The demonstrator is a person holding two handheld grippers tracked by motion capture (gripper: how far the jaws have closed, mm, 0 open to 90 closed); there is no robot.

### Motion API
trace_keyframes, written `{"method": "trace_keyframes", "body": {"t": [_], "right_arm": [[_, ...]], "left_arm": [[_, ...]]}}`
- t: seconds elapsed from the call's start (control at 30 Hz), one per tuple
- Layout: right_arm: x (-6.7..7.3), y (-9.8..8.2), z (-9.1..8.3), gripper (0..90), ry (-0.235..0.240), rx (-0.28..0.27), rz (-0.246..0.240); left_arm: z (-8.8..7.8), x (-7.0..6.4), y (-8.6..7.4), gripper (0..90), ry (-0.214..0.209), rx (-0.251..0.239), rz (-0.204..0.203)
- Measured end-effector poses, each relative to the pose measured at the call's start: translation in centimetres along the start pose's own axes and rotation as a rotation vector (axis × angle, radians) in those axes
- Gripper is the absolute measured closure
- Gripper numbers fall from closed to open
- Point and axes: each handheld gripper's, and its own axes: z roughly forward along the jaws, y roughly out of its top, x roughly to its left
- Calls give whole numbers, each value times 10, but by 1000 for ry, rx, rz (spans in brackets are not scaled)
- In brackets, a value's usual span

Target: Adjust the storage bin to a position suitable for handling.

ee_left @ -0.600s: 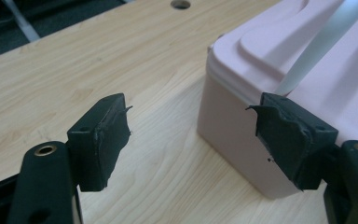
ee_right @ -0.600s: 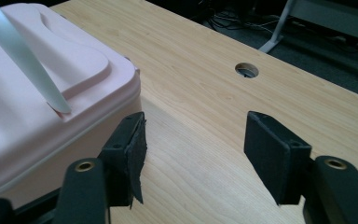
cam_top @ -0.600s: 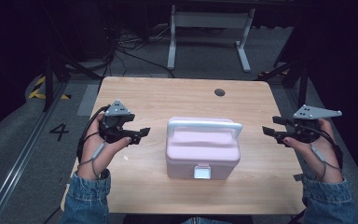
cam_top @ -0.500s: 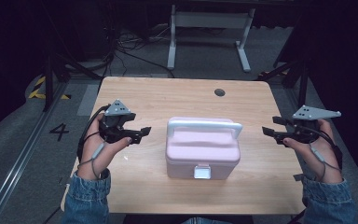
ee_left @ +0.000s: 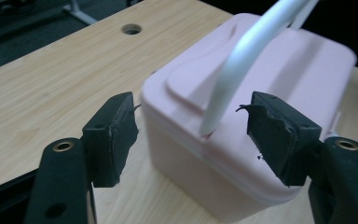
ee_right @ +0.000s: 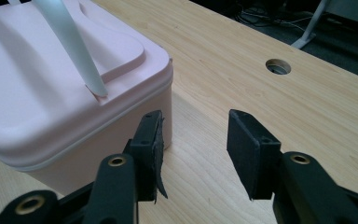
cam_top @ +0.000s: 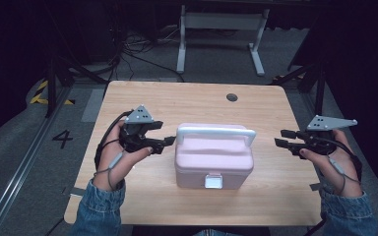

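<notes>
**Both claws close in on the pink box**

The pink box (cam_top: 214, 156) sits mid-counter (cam_top: 192, 101), lid down, white handle (cam_top: 216, 132) standing upright over it. The left claw (cam_top: 166, 144) hovers just beside the box's left end, jaws spread wide with nothing between them; in the left gripper view they frame the foot of the handle (ee_left: 242, 70) and the lid corner without touching. The right claw (cam_top: 280, 137) hangs a little off the right end, also wide open and empty, its jaws aimed past the box corner (ee_right: 165, 65) at bare wood.

This reads as the approach, before any grip. Next, I'd judge, each claw has to commit: either steady the box from the sides or go for the handle or the front latch (cam_top: 213, 181), and the right one must close its gap first.

Hard to tell: whether that latch is fastened, as it's small and pale in the high view. The box's contents are hidden, and its far side is cut off behind the lid.
</notes>
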Motion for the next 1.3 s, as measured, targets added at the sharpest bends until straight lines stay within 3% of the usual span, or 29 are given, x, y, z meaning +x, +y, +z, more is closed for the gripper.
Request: {"method": "trace_keyframes", "body": {"t": [0.13,0.23,0.43,0.6,0.7,0.83,1.0,1.13,1.3], "right_arm": [[2,-3,0,556,11,16,29],[2,-4,1,553,8,24,27],[3,-6,2,554,9,30,24],[4,-7,2,554,14,34,23],[4,-8,1,555,11,29,27],[4,-9,2,555,16,34,26],[4,-10,3,555,21,36,29],[5,-10,4,555,23,35,28],[5,-10,4,555,22,37,29]], "left_arm": [[14,-3,1,309,-2,6,19],[25,-1,0,349,-26,-20,44],[37,-1,-2,430,-16,-8,31],[39,-1,-2,517,-10,-39,-7],[41,-3,-1,540,-43,-40,-24],[43,-7,1,572,0,-55,27],[45,-9,1,615,6,-60,10],[44,-11,2,679,8,-72,13],[44,-12,3,689,24,-70,23]]}}
